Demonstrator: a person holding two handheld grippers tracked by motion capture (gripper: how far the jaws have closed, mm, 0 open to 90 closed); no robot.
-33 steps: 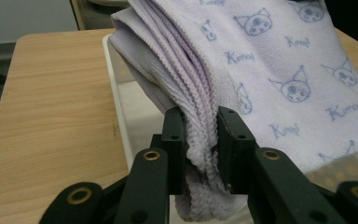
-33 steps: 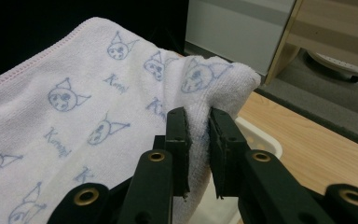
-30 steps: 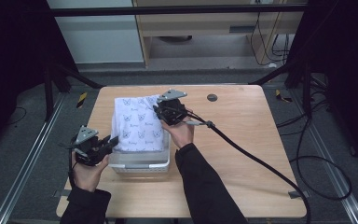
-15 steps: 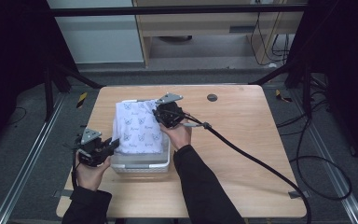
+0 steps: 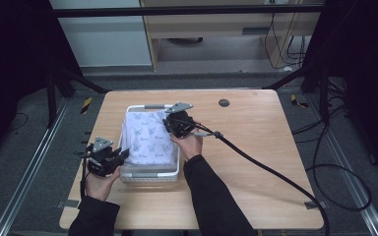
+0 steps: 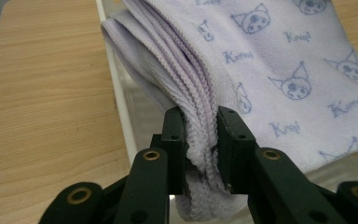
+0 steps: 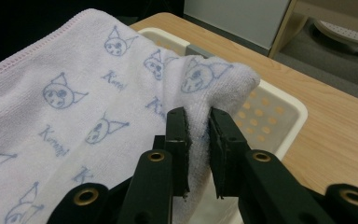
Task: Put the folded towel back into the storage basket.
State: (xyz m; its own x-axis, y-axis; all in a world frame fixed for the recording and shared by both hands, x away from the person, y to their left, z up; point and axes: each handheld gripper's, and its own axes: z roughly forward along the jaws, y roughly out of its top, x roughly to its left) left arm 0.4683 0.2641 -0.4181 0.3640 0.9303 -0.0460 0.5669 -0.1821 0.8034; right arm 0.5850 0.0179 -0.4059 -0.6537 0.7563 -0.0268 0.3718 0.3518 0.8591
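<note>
Lilac towel point(image 6: 270, 70) edges layered, basket point(image 7: 279, 112) perforated

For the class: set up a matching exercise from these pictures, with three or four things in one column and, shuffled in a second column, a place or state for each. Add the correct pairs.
Things
1. left gripper
2. right gripper
3. white basket
4. round black disc

Places or states
A. lies alone on the far part of the table
B. holds the towel
C. pinches the folded hem near the basket's near left corner
D. pinches a raised towel corner at the basket's far right

Pairs: 1-C, 2-D, 3-B, 4-A
</note>
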